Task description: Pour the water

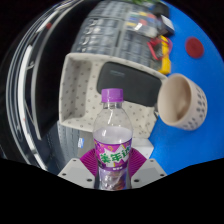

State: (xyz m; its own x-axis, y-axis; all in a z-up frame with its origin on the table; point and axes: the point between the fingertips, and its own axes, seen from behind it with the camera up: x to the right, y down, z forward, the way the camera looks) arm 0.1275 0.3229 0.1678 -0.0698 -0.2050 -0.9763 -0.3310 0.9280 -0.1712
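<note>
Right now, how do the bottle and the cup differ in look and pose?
The bottle is clear plastic with a purple cap and purple label; the cup is beige and open-topped. The bottle stands upright between the claw fingers; the cup sits beyond them, its mouth tilted toward the camera. Both rest over the blue surface.

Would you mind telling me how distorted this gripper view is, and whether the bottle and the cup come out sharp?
In the gripper view, the wide lens bends the scene strongly, so the beige tray looks curved; the bottle, held between the gripper fingers, shows a readable purple label and mild glare on its clear plastic; the cup beyond it looks softer, lit evenly without hard shadows.
</note>
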